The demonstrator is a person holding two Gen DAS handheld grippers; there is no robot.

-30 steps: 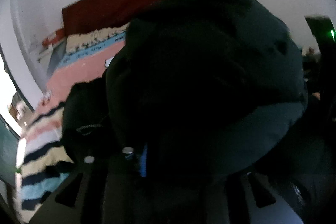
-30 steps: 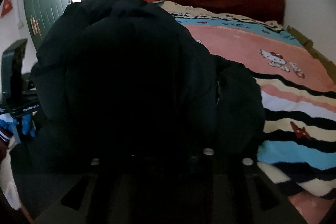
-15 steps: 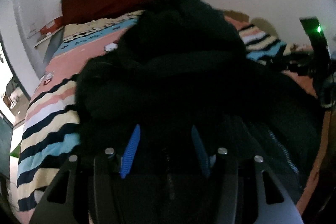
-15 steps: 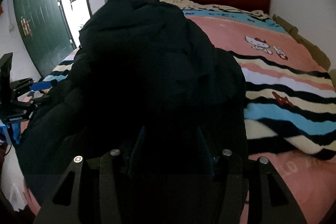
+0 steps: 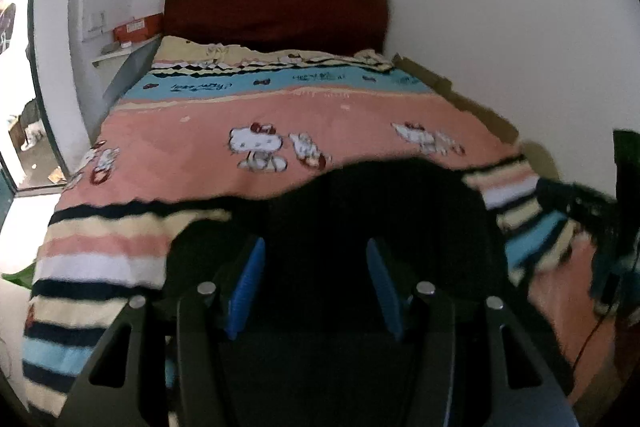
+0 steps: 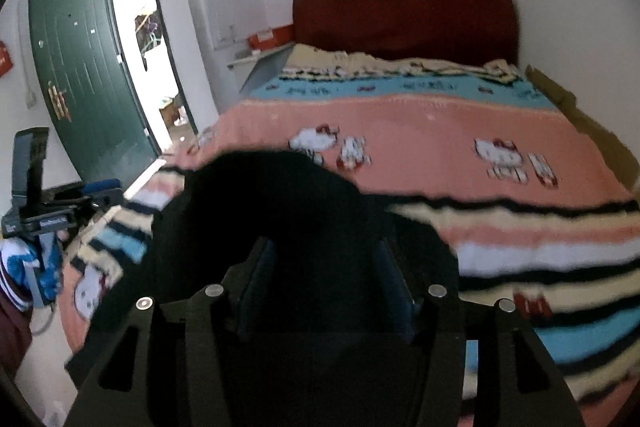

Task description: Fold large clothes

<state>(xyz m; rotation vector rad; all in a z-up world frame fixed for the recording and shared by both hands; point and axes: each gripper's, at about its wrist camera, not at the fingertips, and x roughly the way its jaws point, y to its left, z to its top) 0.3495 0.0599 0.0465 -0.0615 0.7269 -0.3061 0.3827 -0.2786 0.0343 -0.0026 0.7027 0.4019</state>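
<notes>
Both grippers, left gripper [image 5: 314, 259] and right gripper [image 6: 324, 259], stand released, jaws having just opened; nothing pinched. Black jacket [image 5: 380, 211] lies on near end of striped blanket [image 5: 320, 107]. Next: regrasp at an edge, not bulk. Headboard [image 6: 400, 19] far; green door [image 6: 80, 67] left.

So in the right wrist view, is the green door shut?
No: the green door stands swung open, with bright daylight showing through the doorway beside it.
</notes>
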